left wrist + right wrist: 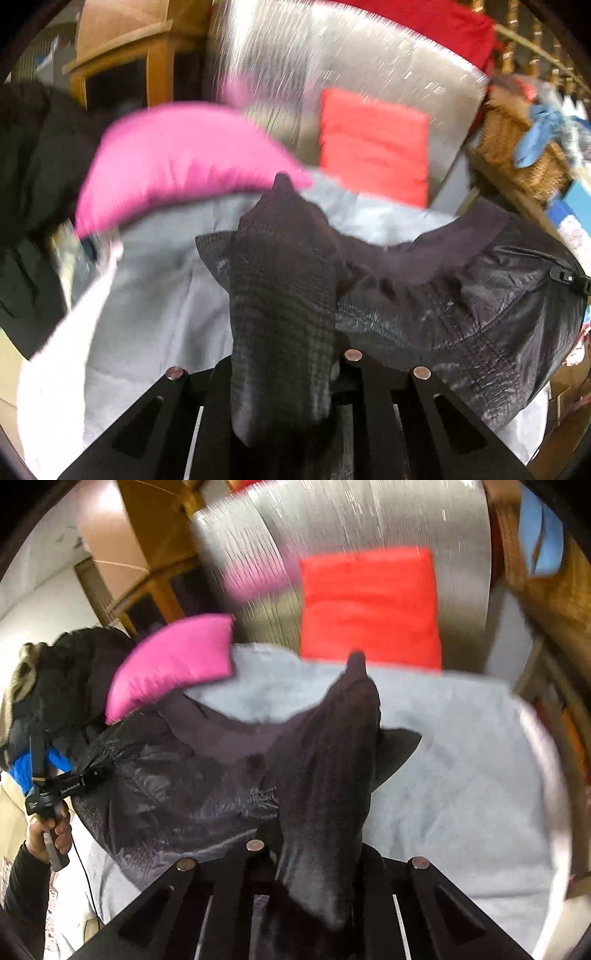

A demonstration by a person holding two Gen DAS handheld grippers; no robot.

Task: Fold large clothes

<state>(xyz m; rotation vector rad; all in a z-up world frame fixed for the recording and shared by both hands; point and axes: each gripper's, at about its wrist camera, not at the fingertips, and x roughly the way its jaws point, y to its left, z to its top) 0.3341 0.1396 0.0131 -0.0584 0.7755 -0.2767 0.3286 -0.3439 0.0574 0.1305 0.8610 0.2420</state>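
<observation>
Both tongs, left (284, 369) and right (317, 849), clenched on shiny black quilted jacket (461, 295); lift evenly toward twelve o'clock, keeping hem taut.

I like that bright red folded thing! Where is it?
The red folded garment lies at the far middle in both views, on the shiny silver sheet, just behind the grey blanket.

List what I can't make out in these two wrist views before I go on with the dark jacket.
- Left wrist view: fingertips of the left hand-held gripper are covered by the dark jacket bunched over them.
- Right wrist view: the right hand-held gripper is wrapped the same way.
- Both views: the jacket's lower part is hidden or cut off.
- Background, red folded garment and pink garment are motion-blurred.
</observation>
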